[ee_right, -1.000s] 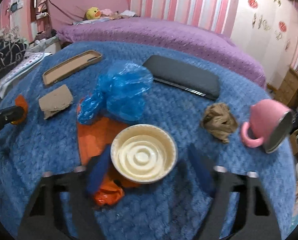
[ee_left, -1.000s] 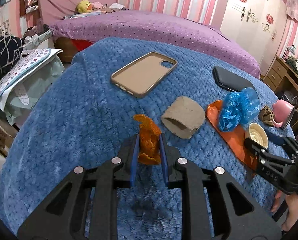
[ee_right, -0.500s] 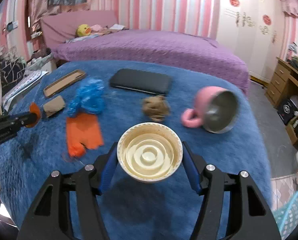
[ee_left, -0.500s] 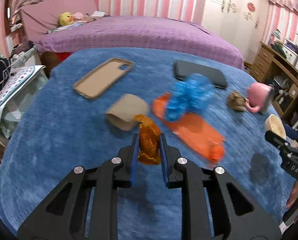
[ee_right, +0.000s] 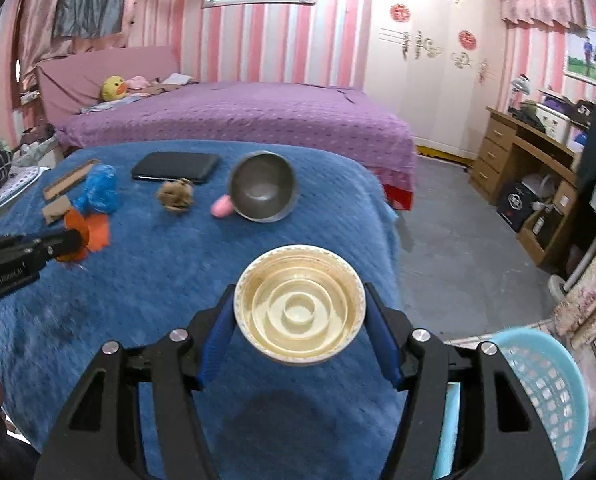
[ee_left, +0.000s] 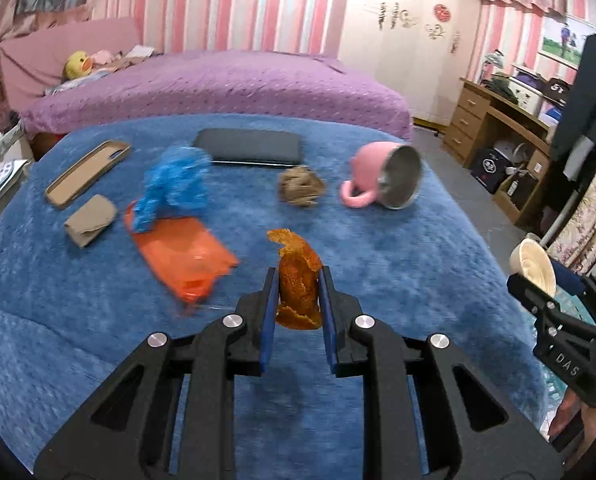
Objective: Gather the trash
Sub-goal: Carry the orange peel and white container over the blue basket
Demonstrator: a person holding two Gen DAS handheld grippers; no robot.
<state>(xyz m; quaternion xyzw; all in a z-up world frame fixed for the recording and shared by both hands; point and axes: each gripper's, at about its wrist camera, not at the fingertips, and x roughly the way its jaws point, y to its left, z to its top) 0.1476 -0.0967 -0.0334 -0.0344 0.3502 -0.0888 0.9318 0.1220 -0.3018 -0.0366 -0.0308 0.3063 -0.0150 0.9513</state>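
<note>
My left gripper (ee_left: 297,304) is shut on a piece of orange peel (ee_left: 298,280), held above the blue blanket (ee_left: 378,248). My right gripper (ee_right: 300,320) is shut on a cream round plastic lid (ee_right: 300,304), hollow side facing the camera, near the blanket's right edge. A light blue trash basket (ee_right: 546,392) stands on the floor at the lower right of the right wrist view. On the blanket lie a blue plastic bag (ee_left: 175,184), an orange wrapper (ee_left: 181,256), a brown paper ball (ee_left: 301,189) and a cardboard piece (ee_left: 90,220).
A tipped pink mug (ee_left: 382,180), a black phone (ee_left: 249,152) and a tan phone case (ee_left: 85,174) also lie on the blanket. A purple bed (ee_right: 237,116) is behind, a wooden desk (ee_right: 526,160) to the right, grey floor (ee_right: 450,248) between.
Both grippers have swung right across the blanket, each keeping its grip. The blanket items slid left in both views, and the blue basket came into the right wrist view.
</note>
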